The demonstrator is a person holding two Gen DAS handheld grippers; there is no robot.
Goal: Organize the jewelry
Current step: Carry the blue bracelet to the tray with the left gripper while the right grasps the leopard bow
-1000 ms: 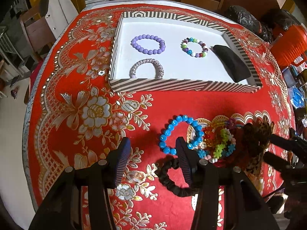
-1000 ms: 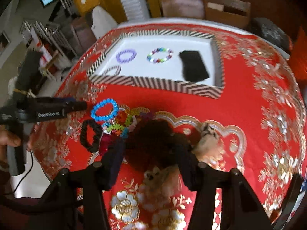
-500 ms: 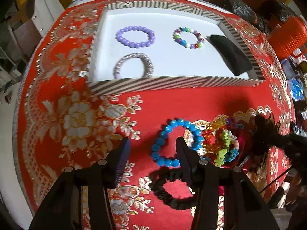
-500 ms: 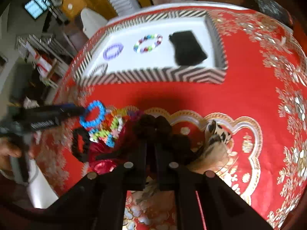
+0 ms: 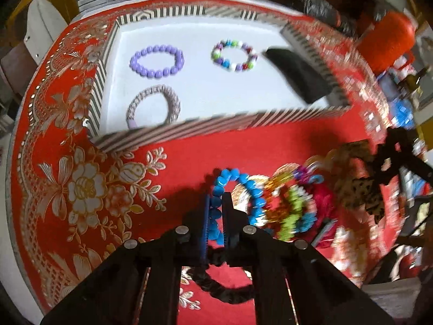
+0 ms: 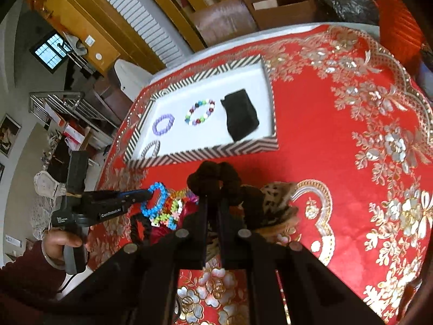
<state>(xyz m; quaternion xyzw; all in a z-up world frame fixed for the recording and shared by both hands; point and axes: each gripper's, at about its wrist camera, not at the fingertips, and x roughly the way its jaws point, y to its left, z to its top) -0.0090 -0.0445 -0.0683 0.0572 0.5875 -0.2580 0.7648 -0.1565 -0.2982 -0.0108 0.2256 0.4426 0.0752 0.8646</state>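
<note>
Your left gripper [image 5: 215, 216] has its jaws clamped on the near side of the blue bead bracelet [image 5: 238, 203], a ring of glossy round turquoise beads lying on the red floral cloth of the desk [image 5: 81, 189]. The bracelet's far side touches a jumble of orange, green and white beaded pieces [image 5: 286, 211] just to its right. A black scrunchie [image 5: 224, 289] lies under the gripper, near the desk edge.

Your right gripper [image 6: 213, 203] has its jaws closed on a dark brown scrunchie [image 6: 216, 176], a puffy, ruffled ring bunched at the fingertips. A leopard-print scrunchie [image 6: 273, 205] sits right beside it.

Beyond both, the striped tray [image 5: 189, 130] holds a purple bead bracelet [image 5: 157, 61], a multicoloured bead bracelet [image 5: 234, 55], a silvery woven bracelet [image 5: 153, 107] and a black pouch [image 5: 297, 75].

A second ago both pairs of jaws stood wide apart, the left straddling the blue bracelet's edge and the right around the brown scrunchie. Half a second ago the right had already closed while the left was still apart. Now both are closed on their pieces, and the right wrist view shows the brown scrunchie closer to the tray's near wall than before.
</note>
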